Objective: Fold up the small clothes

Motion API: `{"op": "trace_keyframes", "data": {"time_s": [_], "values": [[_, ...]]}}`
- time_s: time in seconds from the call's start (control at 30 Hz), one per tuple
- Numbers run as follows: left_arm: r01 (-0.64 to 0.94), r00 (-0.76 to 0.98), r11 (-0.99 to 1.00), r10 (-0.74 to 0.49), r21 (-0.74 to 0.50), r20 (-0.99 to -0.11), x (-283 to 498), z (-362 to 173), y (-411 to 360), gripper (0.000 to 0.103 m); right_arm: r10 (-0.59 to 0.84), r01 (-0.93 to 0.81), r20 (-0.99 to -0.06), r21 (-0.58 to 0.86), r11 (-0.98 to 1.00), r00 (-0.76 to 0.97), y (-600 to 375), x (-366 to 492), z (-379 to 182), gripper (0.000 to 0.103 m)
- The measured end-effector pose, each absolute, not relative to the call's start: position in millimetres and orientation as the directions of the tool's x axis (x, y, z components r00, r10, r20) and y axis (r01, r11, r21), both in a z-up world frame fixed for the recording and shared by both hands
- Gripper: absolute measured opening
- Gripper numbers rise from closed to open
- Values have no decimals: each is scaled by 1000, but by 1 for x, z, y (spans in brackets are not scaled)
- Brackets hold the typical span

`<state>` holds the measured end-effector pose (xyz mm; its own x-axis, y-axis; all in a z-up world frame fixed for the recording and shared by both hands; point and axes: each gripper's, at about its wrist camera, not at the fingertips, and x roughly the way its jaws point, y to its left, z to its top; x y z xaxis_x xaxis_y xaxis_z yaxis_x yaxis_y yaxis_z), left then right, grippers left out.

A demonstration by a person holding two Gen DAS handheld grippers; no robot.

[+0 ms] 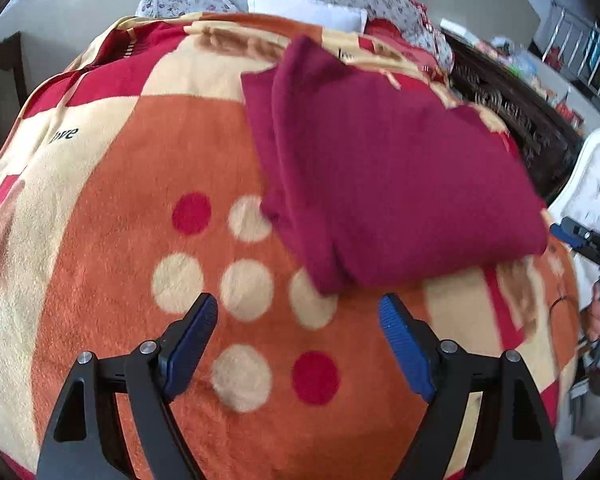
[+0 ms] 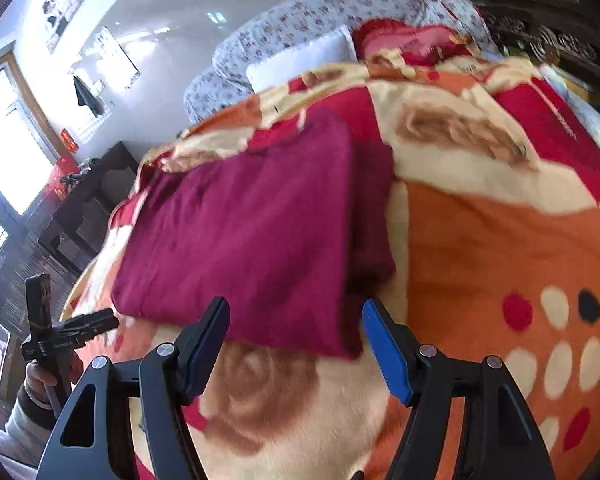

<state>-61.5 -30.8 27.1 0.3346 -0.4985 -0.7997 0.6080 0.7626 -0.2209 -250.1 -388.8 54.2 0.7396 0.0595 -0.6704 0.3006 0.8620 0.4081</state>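
A maroon garment (image 1: 384, 168) lies folded into a thick rectangle on the orange, cream and red patterned blanket (image 1: 140, 200). My left gripper (image 1: 298, 308) is open and empty, just short of the garment's near corner. In the right wrist view the same garment (image 2: 252, 224) lies ahead of my right gripper (image 2: 296, 312), which is open and empty with its tips at the garment's near edge. The other gripper (image 2: 88, 326) shows at the left, off the blanket's edge, held by a hand.
The blanket (image 2: 480, 240) covers a bed. A white pillow (image 2: 304, 60) and floral bedding (image 2: 320, 12) lie at the far end. A dark carved headboard (image 1: 512, 108) runs along one side. A dark side table (image 2: 84, 200) stands by the window.
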Motion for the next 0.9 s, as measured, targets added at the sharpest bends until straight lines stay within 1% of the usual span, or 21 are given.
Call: {"op": "trace_keyframes", "data": {"time_s": [0.03,0.1,0.17,0.27,0.3,0.33,0.37,0.4,0.43,0.47,0.5,0.57,0.63,0.73,0.8,0.9], "values": [[612,349,765,-489,-200,-800,-61,26,-32,82,47,318,-684,398,860,728,-390,-251,50,74],[627,389,764,-476,-152,-789,-58,28,-36,82,43,329,-676,413,849,736,-394,-253,46,74],[650,384,745,-494,-152,-780,-53,29,-40,82,63,328,-657,455,828,752,-400,-255,41,74],[673,344,725,-482,-146,-806,-46,20,-49,82,77,333,-660,472,816,747,-402,-248,34,74],[676,334,721,-482,-150,-810,-46,17,-50,78,89,322,-657,478,817,749,-401,-246,33,74],[678,331,719,-484,-153,-810,-46,15,-50,73,104,304,-650,483,821,752,-398,-242,31,68],[682,329,715,-489,-155,-808,-46,14,-52,70,110,293,-648,480,827,753,-395,-239,30,55],[689,323,706,-501,-164,-803,-46,15,-53,60,104,287,-654,462,839,749,-391,-236,30,50],[696,310,696,-514,-177,-800,-47,16,-55,40,73,288,-667,414,863,741,-387,-232,30,37],[706,287,681,-528,-197,-799,-46,16,-57,29,55,288,-670,391,874,741,-386,-230,31,15],[721,258,660,-538,-210,-803,-47,17,-62,12,47,290,-666,385,876,744,-386,-230,33,13],[744,273,647,-519,-164,-810,-50,21,-68,11,54,285,-643,411,866,764,-390,-234,41,11],[772,287,625,-505,-115,-814,-54,26,-69,10,35,277,-629,391,877,777,-392,-239,53,11],[788,314,611,-508,-78,-802,-56,40,-57,10,17,270,-622,363,892,783,-392,-244,66,10],[784,311,614,-520,-95,-796,-54,40,-48,9,-2,285,-648,332,899,761,-391,-242,61,10],[761,272,633,-508,-141,-817,-51,20,-44,9,-10,326,-704,317,891,710,-391,-236,34,10]]}}
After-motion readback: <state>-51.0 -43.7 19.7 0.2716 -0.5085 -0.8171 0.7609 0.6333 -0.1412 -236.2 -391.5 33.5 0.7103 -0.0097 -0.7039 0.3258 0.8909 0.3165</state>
